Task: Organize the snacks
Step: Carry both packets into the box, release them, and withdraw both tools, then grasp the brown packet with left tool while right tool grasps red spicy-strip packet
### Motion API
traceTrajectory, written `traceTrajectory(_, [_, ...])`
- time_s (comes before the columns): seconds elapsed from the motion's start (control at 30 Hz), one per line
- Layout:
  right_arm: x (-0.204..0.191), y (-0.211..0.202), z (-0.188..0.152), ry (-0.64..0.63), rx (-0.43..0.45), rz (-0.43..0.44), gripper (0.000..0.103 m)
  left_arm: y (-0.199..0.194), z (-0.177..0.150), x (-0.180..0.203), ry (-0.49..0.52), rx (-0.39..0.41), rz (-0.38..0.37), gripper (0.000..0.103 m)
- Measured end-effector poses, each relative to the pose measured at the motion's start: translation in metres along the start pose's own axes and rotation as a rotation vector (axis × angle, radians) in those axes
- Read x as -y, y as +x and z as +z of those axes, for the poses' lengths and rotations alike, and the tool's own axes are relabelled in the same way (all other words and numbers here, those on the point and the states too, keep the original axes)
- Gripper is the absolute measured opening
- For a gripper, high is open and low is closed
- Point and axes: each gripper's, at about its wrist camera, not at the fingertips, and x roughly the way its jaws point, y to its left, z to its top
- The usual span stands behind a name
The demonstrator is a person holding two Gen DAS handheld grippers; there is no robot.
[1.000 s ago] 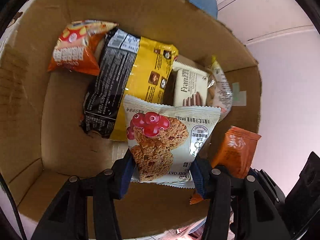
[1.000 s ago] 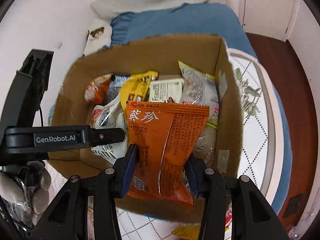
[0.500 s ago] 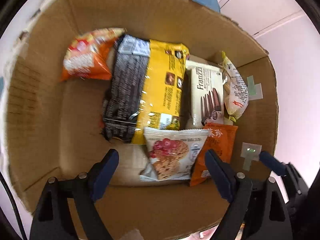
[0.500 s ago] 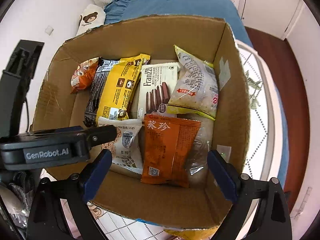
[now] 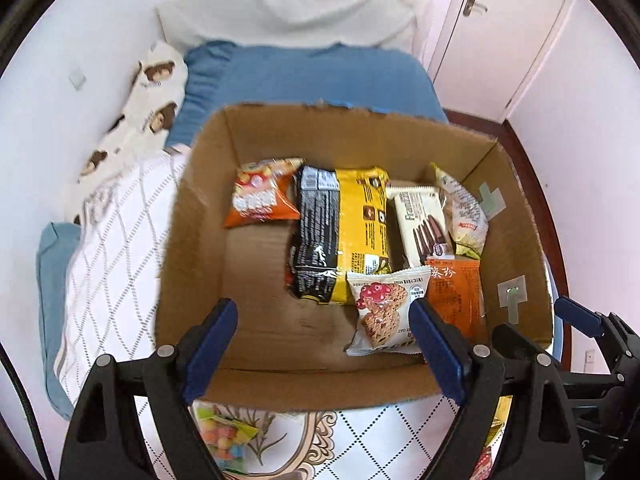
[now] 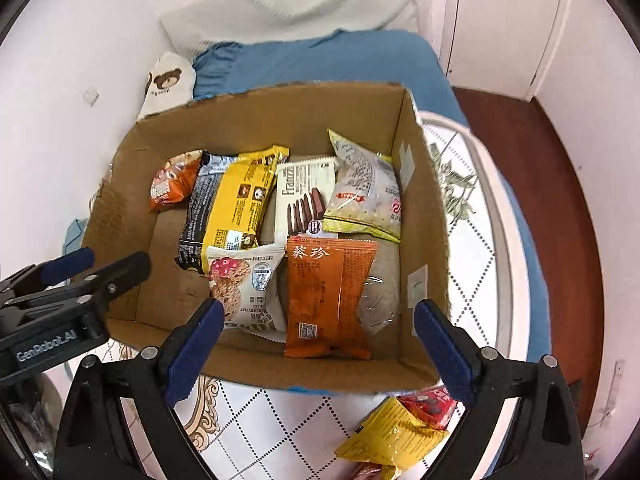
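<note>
An open cardboard box (image 5: 192,240) (image 6: 424,220) holds several snack packets. A white oat-cookie packet (image 5: 384,308) (image 6: 244,280) lies near the box's front wall, and an orange packet (image 5: 456,296) (image 6: 328,292) lies to its right. Behind them are a yellow-and-black pack (image 5: 344,232), a white wafer pack (image 5: 420,220), a pale bag (image 5: 464,208) and an orange-red bag (image 5: 260,200). My left gripper (image 5: 322,320) hangs open above the front wall with nothing between its fingers. My right gripper (image 6: 318,312) is open too, above the front right part, also empty.
The box stands on a round white patterned table (image 6: 472,240). Loose snacks lie in front of it: a colourful candy pack (image 5: 220,436), a yellow packet (image 6: 392,436) and a red one (image 6: 432,404). A bed with a blue sheet (image 5: 304,76) lies beyond the box.
Both grippers opened and let go: the oat-cookie packet and the orange packet now lie in the box. Both grippers have since drawn back and up, away from the packets.
</note>
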Motion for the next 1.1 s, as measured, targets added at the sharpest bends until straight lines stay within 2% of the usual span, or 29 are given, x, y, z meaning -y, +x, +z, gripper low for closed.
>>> traceTrajectory(0.17, [-0.007,-0.031,-0.016,-0.003,0.074,-0.018,0.098,-0.018,-0.011,0.003,0.006,0.096,0.023,0.088])
traceTrajectory(0.33, [-0.015,-0.058,-0.032,-0.006,0.146,-0.019,0.098,-0.038,-0.029,0.001,0.02,0.14,0.011,0.088])
traceTrajectory(0.63, [-0.024,-0.096,-0.061,0.005,0.224,0.007,0.098,-0.078,-0.055,0.006,0.042,0.204,-0.011,0.088])
traceTrajectory(0.77, [-0.02,-0.112,-0.074,0.036,0.239,0.069,0.098,-0.09,-0.067,0.007,0.036,0.209,-0.032,0.088])
traceTrajectory(0.9, [-0.003,-0.111,-0.101,0.059,0.199,0.101,0.097,-0.083,-0.088,0.019,0.067,0.175,-0.036,0.088])
traceTrajectory(0.97, [0.017,-0.097,-0.121,0.089,0.138,0.114,0.086,-0.069,-0.104,0.032,0.095,0.129,-0.043,0.088])
traceTrajectory(1.0, [0.025,-0.09,-0.128,0.106,0.111,0.116,0.066,-0.056,-0.114,0.042,0.109,0.086,-0.053,0.088])
traceTrajectory(1.03, [0.041,-0.079,-0.141,0.141,0.064,0.118,0.062,-0.048,-0.121,0.048,0.119,0.059,-0.059,0.088])
traceTrajectory(1.1, [0.062,-0.068,-0.161,0.193,0.031,0.114,0.059,-0.024,-0.138,0.069,0.164,-0.012,-0.066,0.088])
